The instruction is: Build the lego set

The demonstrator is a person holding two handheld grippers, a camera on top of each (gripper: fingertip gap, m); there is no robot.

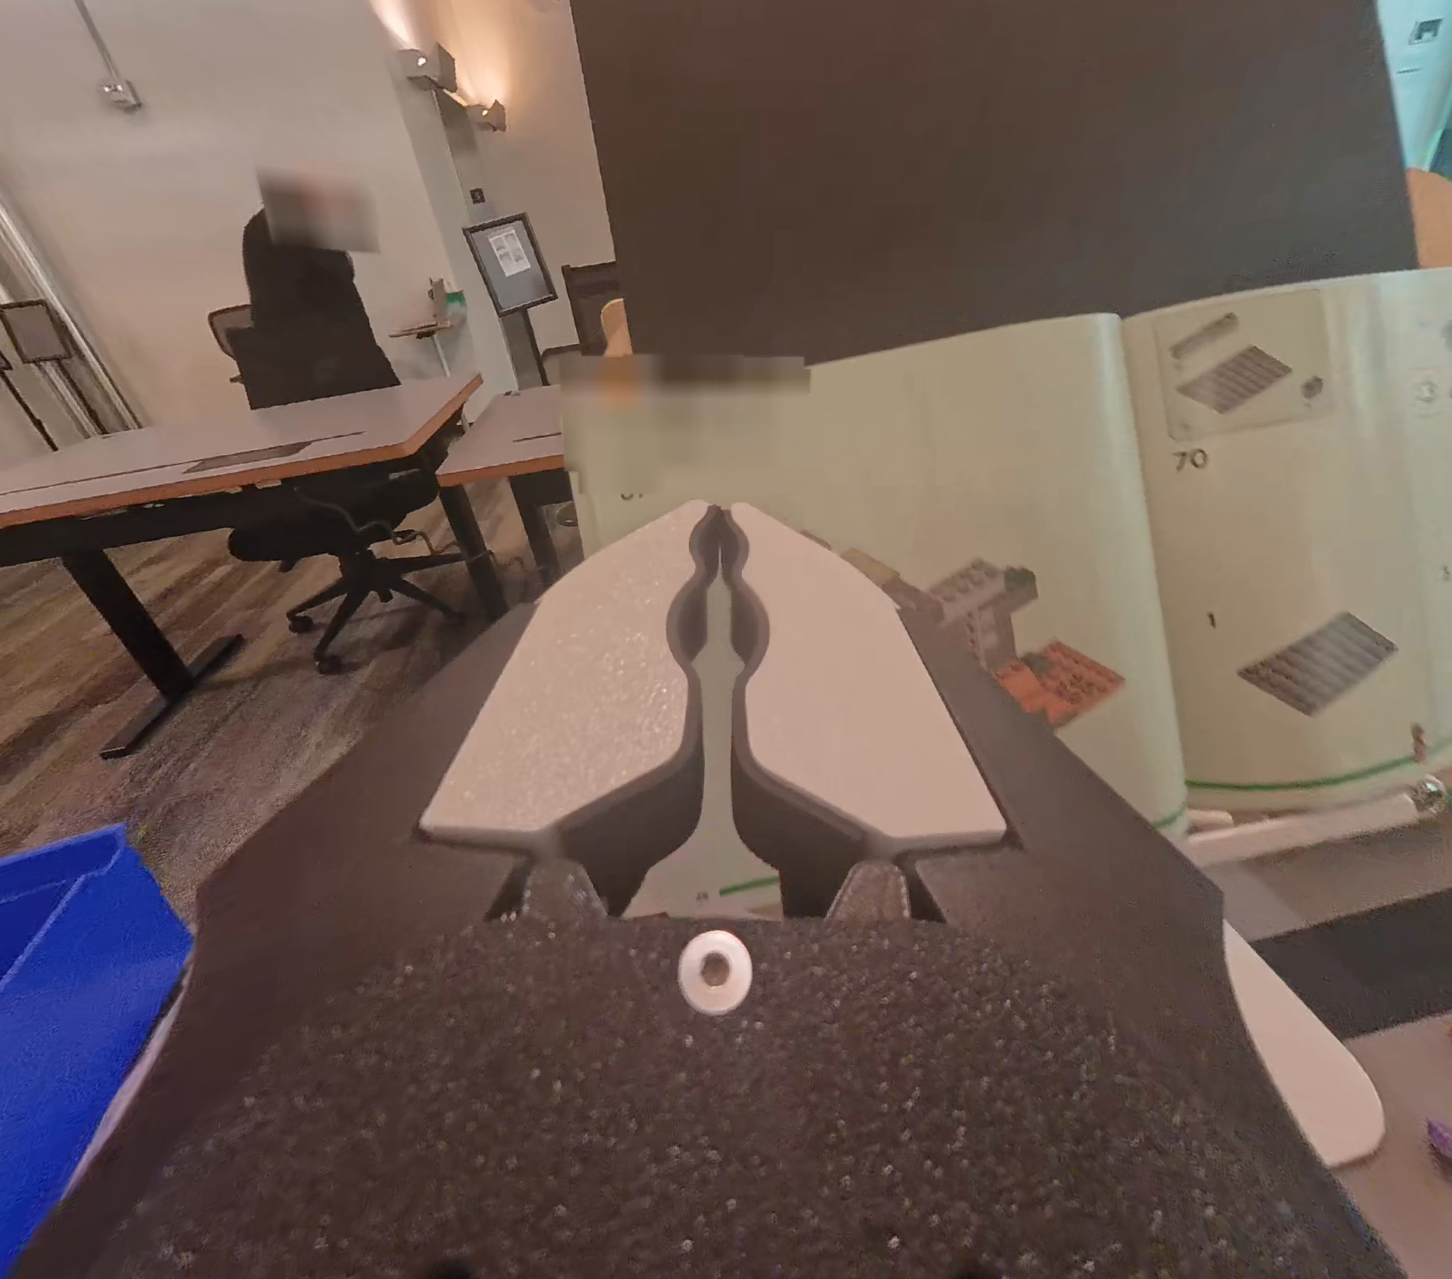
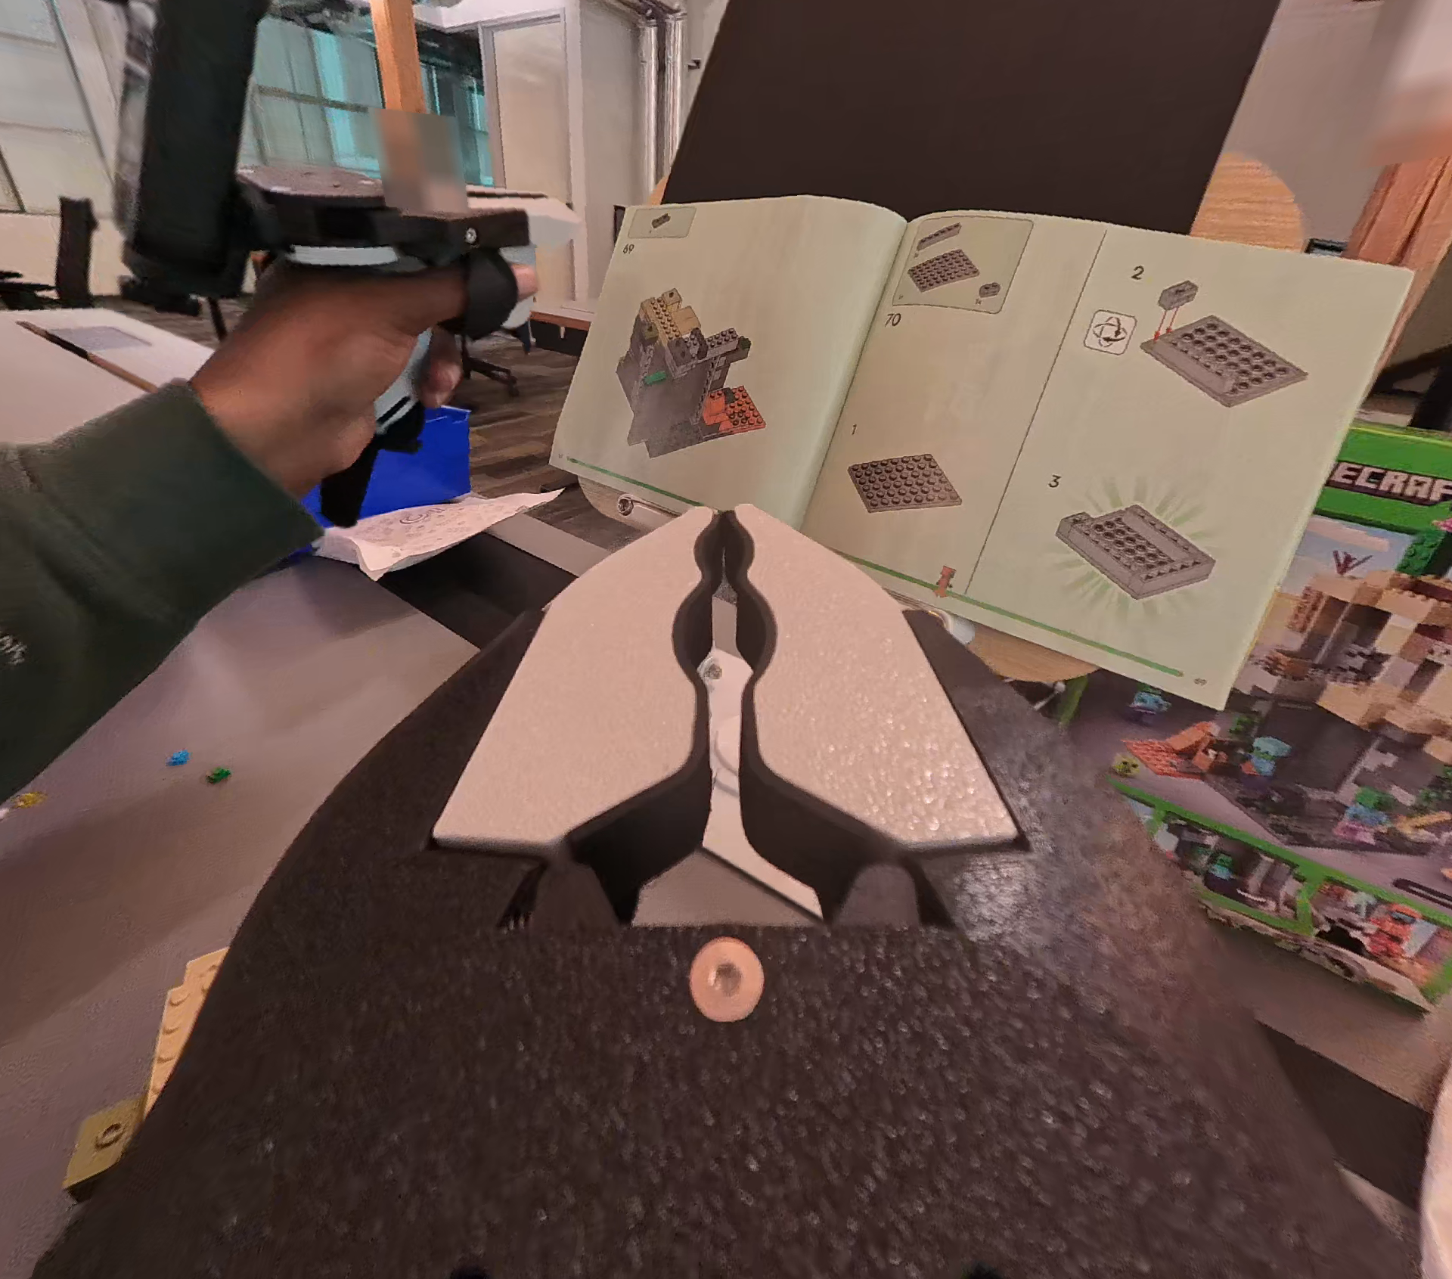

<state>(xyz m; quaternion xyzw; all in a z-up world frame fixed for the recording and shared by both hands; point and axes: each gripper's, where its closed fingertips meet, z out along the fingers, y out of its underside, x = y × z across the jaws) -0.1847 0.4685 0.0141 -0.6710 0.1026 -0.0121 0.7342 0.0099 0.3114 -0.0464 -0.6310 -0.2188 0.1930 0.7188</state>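
Both grippers are raised off the grey table (image 2: 259,683) with their tips pressed together on nothing. The right gripper (image 2: 719,518) points at the open instruction booklet (image 2: 982,392), propped upright on a stand at the far side, likely so its pages can be read. The left gripper (image 1: 719,512) sits close before the booklet's left page, with a blue bin (image 1: 71,990) near left.

Printed matter in view, with wording withheld. The open pale-green instruction booklet (image 2: 982,392), propped upright behind the tabletop, carries small page numerals at its corners and step numerals beside the brick diagrams. The green toy box (image 2: 1336,730) to its right bears a blocky brand wordmark along its top edge. The creased white sheet (image 2: 424,526) shows fine print too small to read. A framed notice (image 1: 511,267) on a floor stand is likewise illegible.
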